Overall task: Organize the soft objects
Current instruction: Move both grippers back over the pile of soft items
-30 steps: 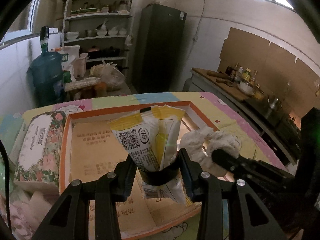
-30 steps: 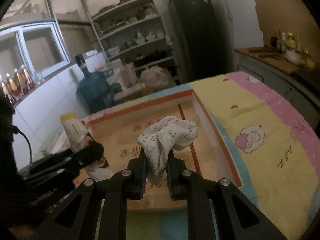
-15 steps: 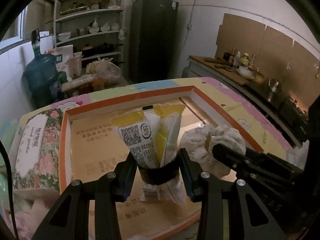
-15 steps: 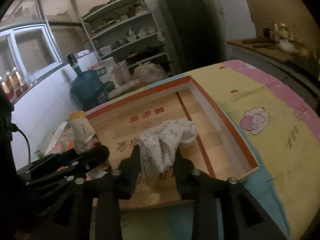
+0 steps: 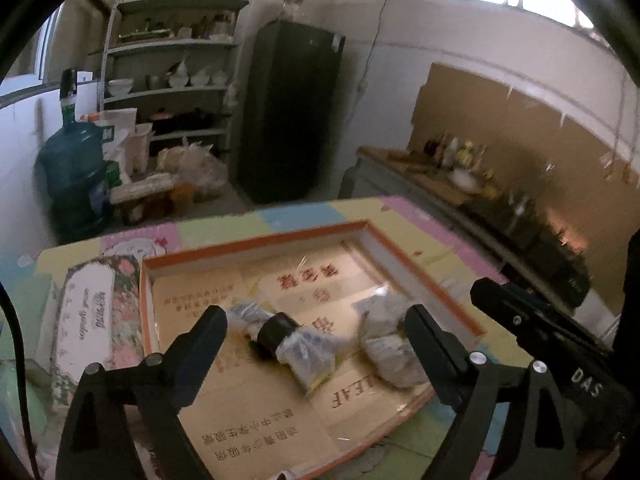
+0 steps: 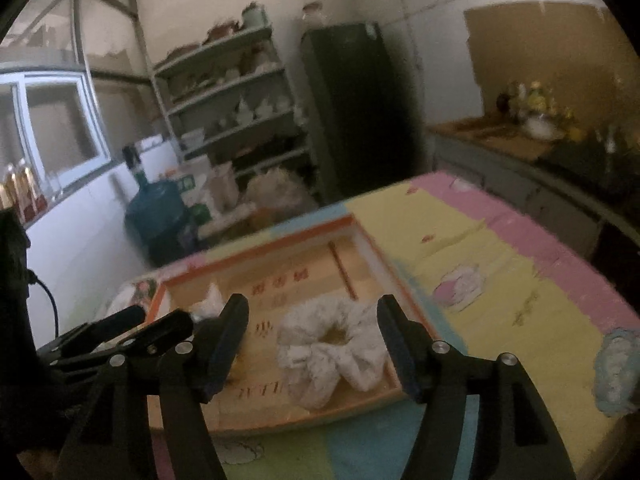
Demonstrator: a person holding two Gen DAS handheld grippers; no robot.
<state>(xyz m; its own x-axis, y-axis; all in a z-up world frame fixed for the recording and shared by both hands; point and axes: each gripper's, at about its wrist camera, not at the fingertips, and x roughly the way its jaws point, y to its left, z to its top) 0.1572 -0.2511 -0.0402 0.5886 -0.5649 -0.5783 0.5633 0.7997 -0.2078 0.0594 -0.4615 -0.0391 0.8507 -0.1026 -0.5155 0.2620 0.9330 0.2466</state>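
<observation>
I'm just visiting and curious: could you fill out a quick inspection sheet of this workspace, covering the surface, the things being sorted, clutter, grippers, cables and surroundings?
Surface: pastel cartoon-print table cover.
Job's things: banded plastic packet and white scrunchie lie in the orange-rimmed cardboard tray.
Clutter: floral tissue pack left of tray; pale blue fluffy item at table edge.
Grippers: left gripper and right gripper opening, pads clear of both items.
Cables: black cable at left.
Surroundings: dark fridge, shelves, water jug.

My left camera looks down along its fingers, close over the box point(image 5: 256, 246). My right camera sits just beside it, sharing that box point(image 6: 256, 250) and the shelves point(image 6: 236, 92).
</observation>
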